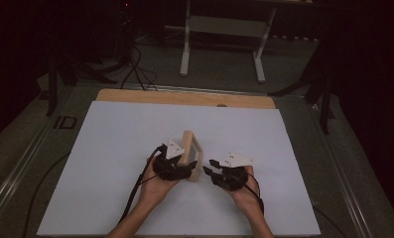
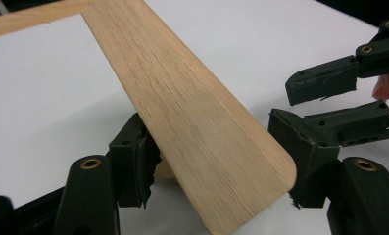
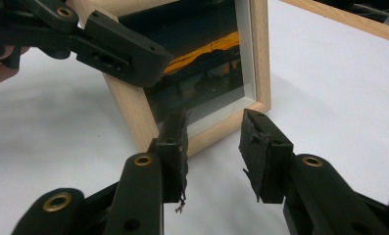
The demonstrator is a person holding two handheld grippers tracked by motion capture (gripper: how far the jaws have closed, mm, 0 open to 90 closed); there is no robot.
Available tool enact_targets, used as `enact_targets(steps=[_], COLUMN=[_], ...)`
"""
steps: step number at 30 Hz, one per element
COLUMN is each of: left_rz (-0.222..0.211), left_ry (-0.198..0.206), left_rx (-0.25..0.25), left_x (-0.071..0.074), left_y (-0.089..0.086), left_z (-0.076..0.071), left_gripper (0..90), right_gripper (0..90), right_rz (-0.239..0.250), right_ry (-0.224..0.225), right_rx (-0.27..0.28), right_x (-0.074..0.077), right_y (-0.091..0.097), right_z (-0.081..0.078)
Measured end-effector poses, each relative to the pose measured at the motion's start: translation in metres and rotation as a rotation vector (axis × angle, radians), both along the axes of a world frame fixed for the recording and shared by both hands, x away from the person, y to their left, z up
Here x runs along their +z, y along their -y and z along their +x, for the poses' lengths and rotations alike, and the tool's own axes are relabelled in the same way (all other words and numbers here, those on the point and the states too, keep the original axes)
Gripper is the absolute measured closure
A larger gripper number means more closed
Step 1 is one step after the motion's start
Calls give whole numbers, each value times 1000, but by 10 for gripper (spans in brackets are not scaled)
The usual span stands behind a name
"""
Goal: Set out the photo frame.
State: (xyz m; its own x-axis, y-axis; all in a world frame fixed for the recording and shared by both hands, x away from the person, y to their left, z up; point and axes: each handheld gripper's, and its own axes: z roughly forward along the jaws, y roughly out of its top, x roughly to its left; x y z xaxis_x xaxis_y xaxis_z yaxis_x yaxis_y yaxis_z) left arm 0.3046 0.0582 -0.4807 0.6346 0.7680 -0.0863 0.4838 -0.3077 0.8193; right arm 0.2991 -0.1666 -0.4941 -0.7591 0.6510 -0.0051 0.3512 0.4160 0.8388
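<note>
A light wooden picture frame (image 1: 191, 151) stands on edge in the middle of the white board (image 1: 110, 148). It holds a dark sunset picture (image 3: 202, 73). My left gripper (image 1: 182, 168) comes at it from the left. Its pads (image 2: 133, 156) press on both sides of the frame's wooden edge (image 2: 182, 98), near a rounded corner. My right gripper (image 3: 211, 147) sits just right of the frame with its jaws apart and nothing between them. Its tips are a little short of the frame's lower corner (image 3: 197, 142). The right gripper (image 2: 309, 105) also shows in the left gripper view.
A wooden strip (image 1: 184, 97) runs along the board's far edge. Beyond it stand white table legs (image 1: 185, 49) on dark carpet, with cables (image 1: 135, 69) at the back left. A metal rail (image 1: 16, 168) borders the left side. Bare board lies on all sides of the frame.
</note>
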Motion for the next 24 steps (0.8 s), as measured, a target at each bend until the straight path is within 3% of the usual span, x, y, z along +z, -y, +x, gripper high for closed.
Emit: enact_targets(steps=[3,8,15,24], left_rz=[0,-5,-21,5], left_ry=[-3,3,0,20], left_rx=[3,20,23,-3], left_x=[0,2,1,2], left_y=[-1,-7,-12,-13], left_z=[0,0,2,-1], left_gripper=[400,516,526,556], right_gripper=[618,613,613,615], right_rz=[7,11,43,57], right_ry=[4,6,11,22], right_rx=[0,-2,-7,-16], right_x=[1,2,6,9], right_y=[1,2,5,7], right_z=[0,0,-1,-1])
